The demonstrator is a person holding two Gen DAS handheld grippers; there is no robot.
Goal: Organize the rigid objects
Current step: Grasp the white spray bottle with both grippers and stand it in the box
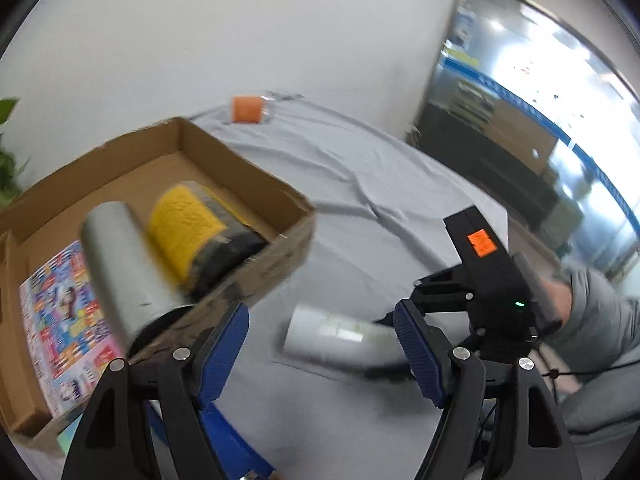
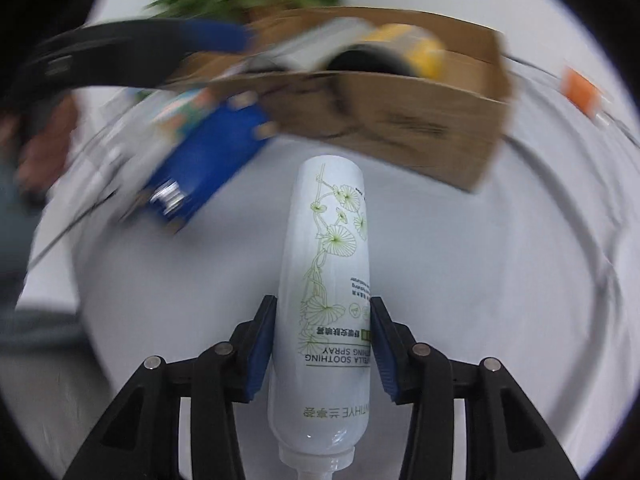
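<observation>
White spray bottle [image 2: 326, 280] pinched by right tool [image 2: 323, 344] — left tool [image 1: 320, 344] spread (nothing held).

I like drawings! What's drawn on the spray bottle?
Green line-drawn leaves on the white spray bottle, clearest in the right wrist view.

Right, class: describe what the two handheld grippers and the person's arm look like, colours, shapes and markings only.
The left gripper has black angular linkage arms with silver round pivot pins and ribbed blue finger pads. The right gripper is built the same way; seen from the left wrist camera, its black boxy body carries an orange sticker and a small green light. The person's sleeve is grey.
</observation>
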